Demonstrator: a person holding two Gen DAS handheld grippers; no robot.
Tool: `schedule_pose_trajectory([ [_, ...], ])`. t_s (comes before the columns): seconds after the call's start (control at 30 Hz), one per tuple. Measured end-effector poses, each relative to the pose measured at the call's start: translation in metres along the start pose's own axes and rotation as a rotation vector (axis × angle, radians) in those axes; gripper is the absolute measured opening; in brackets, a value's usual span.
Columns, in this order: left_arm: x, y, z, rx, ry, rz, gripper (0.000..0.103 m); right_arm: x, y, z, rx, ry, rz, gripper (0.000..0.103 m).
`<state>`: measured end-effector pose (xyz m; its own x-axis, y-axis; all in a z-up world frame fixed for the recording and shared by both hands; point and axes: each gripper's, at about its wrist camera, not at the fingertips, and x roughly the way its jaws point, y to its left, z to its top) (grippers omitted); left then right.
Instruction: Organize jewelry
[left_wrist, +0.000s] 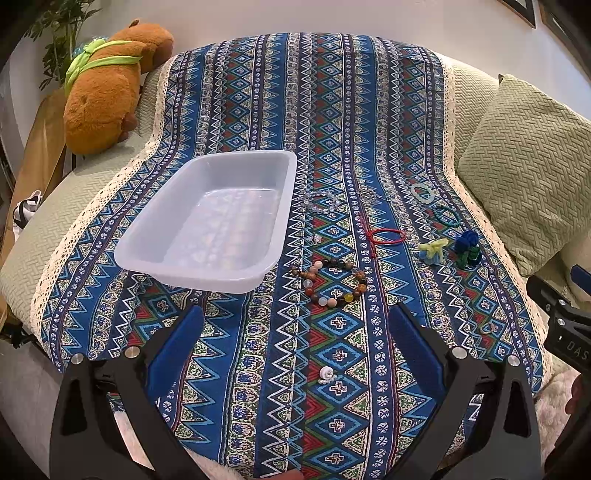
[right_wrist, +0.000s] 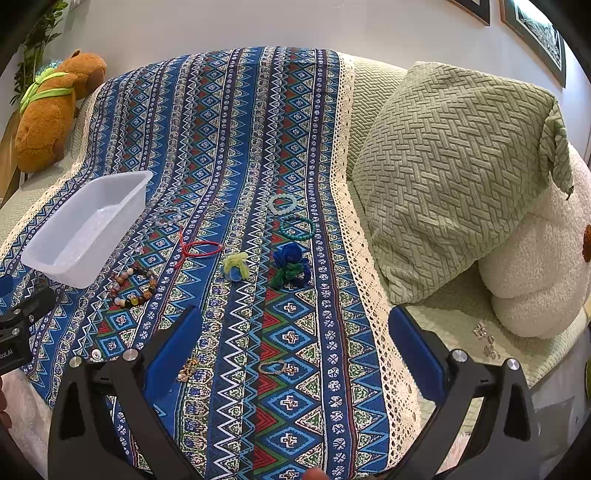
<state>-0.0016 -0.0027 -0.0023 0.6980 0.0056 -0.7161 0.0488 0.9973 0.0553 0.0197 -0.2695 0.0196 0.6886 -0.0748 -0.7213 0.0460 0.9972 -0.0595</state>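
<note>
Still untouched, the jewelry lies scattered on a patterned blue cloth (left_wrist: 258, 110) spread over a bed, apparently laid out for sorting. Both grippers hover with fingers wide and holding nothing. Ahead of the left gripper (left_wrist: 295, 354), just beyond its fingertips, sits a mixed-stone bead bracelet (left_wrist: 328, 282); an empty translucent tray (left_wrist: 210, 221), likely the collecting bin, lies ahead to the left. A small white shell piece (left_wrist: 327, 373) rests between the left fingers. Ahead of the right gripper (right_wrist: 295, 354) lie a red cord bracelet (right_wrist: 201, 248), a teal bead bracelet (right_wrist: 297, 227), a pale green bracelet (right_wrist: 282, 203), a yellow-green fuzzy ornament (right_wrist: 235, 266) and a blue-green one (right_wrist: 290, 266); a thin chain bracelet (right_wrist: 272, 366) sits between its fingers.
</note>
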Motion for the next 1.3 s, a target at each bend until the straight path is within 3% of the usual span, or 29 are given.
schedule_pose_trajectory([
  [1.3, 0.0004, -0.0017, -0.0021, 0.0, 0.006, -0.002, 0.098, 0.0034, -0.0012, -0.0007, 0.008, 0.003, 0.004, 0.1],
])
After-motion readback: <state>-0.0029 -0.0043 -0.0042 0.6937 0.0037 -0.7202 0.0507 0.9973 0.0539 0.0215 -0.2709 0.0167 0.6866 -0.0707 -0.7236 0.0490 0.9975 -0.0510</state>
